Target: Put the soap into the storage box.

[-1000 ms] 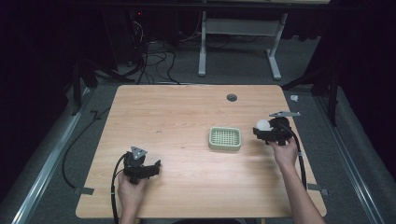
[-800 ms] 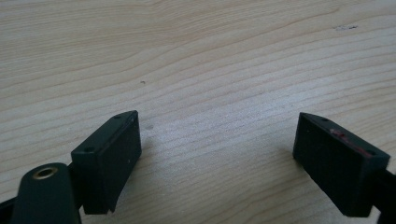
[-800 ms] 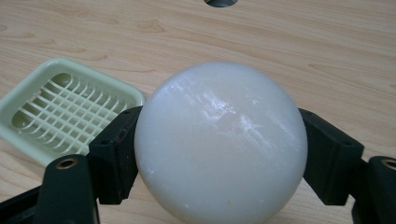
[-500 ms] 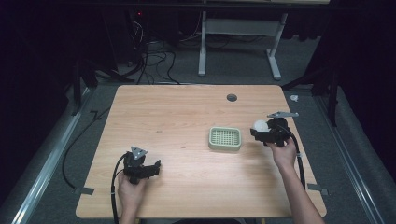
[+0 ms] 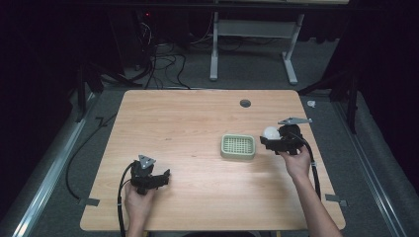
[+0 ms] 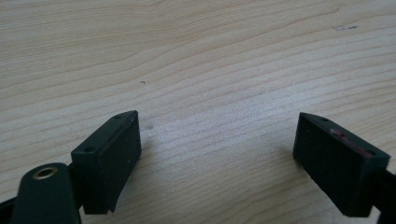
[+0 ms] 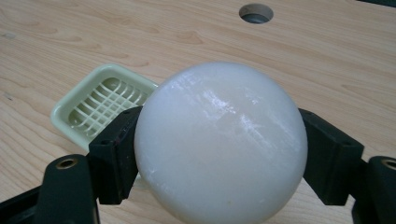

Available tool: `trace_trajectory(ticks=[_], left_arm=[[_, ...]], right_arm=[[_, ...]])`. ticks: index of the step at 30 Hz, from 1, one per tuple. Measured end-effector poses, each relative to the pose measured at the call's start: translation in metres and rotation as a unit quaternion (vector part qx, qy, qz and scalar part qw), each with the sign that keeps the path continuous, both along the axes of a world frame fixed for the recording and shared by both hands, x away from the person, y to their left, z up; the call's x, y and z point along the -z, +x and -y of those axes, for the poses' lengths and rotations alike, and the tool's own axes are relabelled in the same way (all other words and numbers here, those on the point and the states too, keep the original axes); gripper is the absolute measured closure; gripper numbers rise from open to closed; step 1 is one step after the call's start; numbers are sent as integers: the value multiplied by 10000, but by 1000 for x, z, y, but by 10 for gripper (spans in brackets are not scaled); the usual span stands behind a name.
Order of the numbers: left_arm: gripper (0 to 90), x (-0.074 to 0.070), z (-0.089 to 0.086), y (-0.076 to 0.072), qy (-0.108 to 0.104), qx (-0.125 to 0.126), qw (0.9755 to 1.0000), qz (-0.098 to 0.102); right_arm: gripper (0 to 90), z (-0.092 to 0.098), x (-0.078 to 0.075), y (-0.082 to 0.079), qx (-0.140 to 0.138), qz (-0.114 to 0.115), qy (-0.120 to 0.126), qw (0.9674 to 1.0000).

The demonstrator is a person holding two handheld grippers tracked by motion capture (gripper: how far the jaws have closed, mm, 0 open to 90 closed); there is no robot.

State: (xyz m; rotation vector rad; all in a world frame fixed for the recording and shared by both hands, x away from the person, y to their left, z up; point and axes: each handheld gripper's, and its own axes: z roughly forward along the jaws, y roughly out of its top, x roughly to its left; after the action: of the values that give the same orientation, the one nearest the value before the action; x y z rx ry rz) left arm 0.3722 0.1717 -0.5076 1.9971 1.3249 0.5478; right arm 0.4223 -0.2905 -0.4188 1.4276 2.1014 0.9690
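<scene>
Fingers of the right gripper (image 5: pixel 271 138) pinched on a white ball (image 5: pixel 270 132), one black pad against each side, seen close in the right gripper view (image 7: pixel 219 140) with the ball (image 7: pixel 220 142) bulging well above both pads. Held just right of a pale green slatted dish (image 5: pixel 238 146), near it but apart, over the right part of the wooden surface (image 5: pixel 188 123). Same dish (image 7: pixel 100 105) seen behind and to the left of the ball in the right gripper view, grid bottom bare, lying flat on the wood. Round hole (image 5: pixel 245 103) set in the surface beyond the dish, toward the far edge, seen again at the top of the right gripper view (image 7: pixel 255 12). Grey three-cornered plate (image 5: pixel 294 120) sticking out past the right gripper on its far side. Left gripper (image 5: pixel 163 176) kept low at the near left of the surface, well apart from ball and dish, fingers spread wide over bare wood in the left gripper view (image 6: pixel 219 154), nothing between them. Black cable (image 5: pixel 120 197) looped from the left gripper back toward the near edge.
</scene>
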Motion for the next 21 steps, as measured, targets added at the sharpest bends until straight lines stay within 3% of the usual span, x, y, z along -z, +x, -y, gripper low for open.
trace_trajectory(ticks=[21], left_arm=[[159,0,0,0,-1,1,10000,0]], right_arm=[[245,-36,-4,3,-506,-43,3,9987]])
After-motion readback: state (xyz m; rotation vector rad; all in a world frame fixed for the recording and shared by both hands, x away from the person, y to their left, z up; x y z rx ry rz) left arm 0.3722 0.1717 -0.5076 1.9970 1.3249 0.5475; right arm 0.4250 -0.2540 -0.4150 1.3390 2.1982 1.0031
